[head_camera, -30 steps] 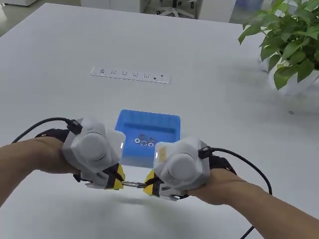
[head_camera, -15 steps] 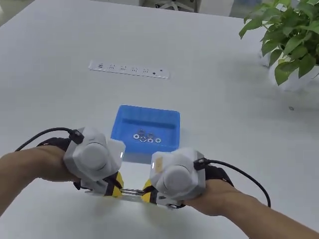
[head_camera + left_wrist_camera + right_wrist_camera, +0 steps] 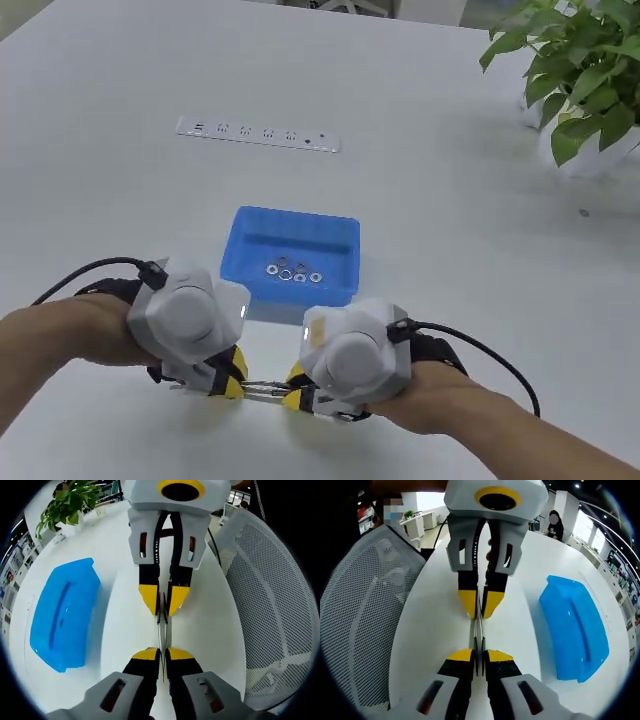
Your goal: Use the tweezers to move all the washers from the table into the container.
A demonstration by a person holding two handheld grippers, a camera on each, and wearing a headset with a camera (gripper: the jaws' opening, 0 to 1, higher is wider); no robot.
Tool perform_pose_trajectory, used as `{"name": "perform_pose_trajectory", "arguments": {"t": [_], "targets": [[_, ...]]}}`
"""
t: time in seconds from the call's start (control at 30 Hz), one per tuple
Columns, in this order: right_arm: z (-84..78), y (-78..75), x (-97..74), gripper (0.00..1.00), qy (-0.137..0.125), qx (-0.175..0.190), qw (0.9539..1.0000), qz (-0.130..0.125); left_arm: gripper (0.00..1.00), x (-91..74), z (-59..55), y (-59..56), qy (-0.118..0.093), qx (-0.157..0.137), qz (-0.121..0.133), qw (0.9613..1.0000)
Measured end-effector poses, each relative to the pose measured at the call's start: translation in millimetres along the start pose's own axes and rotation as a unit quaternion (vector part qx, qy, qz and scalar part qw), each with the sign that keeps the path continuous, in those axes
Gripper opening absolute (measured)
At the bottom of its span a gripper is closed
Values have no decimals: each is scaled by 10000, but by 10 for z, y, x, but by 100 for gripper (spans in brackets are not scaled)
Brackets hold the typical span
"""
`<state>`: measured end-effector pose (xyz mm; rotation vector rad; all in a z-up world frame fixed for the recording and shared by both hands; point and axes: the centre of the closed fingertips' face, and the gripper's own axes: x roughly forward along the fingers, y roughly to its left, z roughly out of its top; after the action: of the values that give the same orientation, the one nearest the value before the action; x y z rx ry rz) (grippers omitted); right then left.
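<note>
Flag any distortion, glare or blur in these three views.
Head view: even diffuse light, no glare, sharp; washers resolve inside the container, faint shadow on the table. Left gripper view: heavy fisheye bend, container bowed, tweezers crisp. Right gripper view: same bend, mesh chair curved, edges soft.

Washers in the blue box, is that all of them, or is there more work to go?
Done: a small cluster of washers lies in the blue container, and I see none loose on the table. In hand: the left gripper and right gripper are both shut on the tweezers, which span between them, short of the container. Left: probably nothing to move, perhaps only putting the tweezers down.
</note>
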<state>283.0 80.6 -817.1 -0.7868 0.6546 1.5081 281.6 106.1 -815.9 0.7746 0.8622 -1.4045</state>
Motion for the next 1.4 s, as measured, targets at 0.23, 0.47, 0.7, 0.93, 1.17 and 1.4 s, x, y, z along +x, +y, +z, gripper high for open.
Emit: {"name": "perform_pose_trajectory", "arguments": {"t": [0.23, 0.47, 0.7, 0.93, 1.17, 1.4], "targets": [[3, 1, -1, 11, 6, 66, 10000, 5, 10, -4, 2, -5, -8, -24, -10, 10000], [2, 5, -4, 13, -3, 109, 9999, 17, 10, -3, 3, -8, -8, -50, -38, 10000], [-1, 12, -7, 15, -18, 136, 9999, 26, 10, -6, -1, -14, 1, -46, -48, 10000], [-15, 4, -21, 17, -4, 162, 9999, 11, 11, -16, -18, -9, 37, -55, -15, 10000], [-57, -44, -94, 22, 31, 200, 9998, -83, 14, -105, -22, 24, -25, -136, 86, 9999], [-20, -155, -263, 28, -162, 423, 9985, -298, 20, -253, 24, 66, -263, -310, 251, 9989]]}}
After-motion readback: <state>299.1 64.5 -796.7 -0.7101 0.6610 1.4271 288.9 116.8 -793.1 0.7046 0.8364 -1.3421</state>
